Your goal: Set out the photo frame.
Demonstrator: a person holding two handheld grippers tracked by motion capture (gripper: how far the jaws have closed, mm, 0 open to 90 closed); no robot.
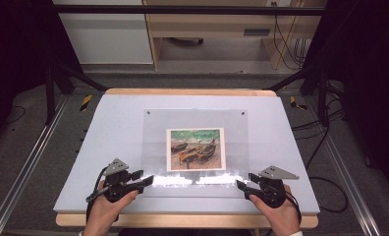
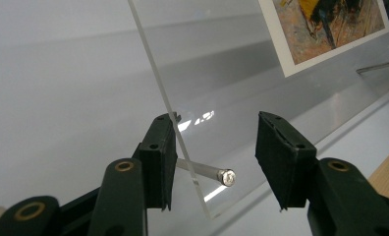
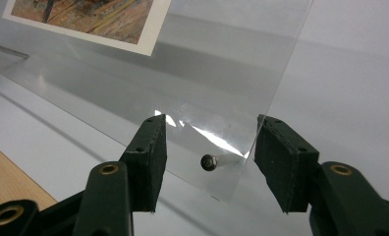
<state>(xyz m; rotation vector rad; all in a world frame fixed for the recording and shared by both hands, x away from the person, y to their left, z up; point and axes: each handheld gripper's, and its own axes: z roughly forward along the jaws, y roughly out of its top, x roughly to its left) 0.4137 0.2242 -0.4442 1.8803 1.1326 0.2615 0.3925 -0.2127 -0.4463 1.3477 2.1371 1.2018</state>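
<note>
Your left tongs (image 1: 144, 179) sit at the near left corner of the clear acrylic sheet (image 1: 195, 147), which lies on the pale grey counter (image 1: 109, 128) with a white-bordered print of beached boats (image 1: 196, 149) under or within it, about in the sheet's middle. Your right tongs (image 1: 242, 185) sit at the sheet's near right corner.

In the left gripper view, your left tongs (image 2: 216, 164) are spread apart, released, with nothing gripped. The sheet's corner and its thin edge run up between the jaws, close against the left one, and a small silver metal standoff pin (image 2: 225, 177) pokes through the corner into the gap.

In the right gripper view, your right tongs (image 3: 209, 157) are likewise spread and holding nothing. The sheet's corner lies between the jaws, its side edge just beside the right one, and the dark round end of a second metal pin (image 3: 208, 162) shows through the acrylic in the gap.

Two small fasteners (image 1: 243, 113) mark the sheet's far corners in the high view. Your hands (image 1: 106, 209) hold both grippers at the counter's near edge.
</note>
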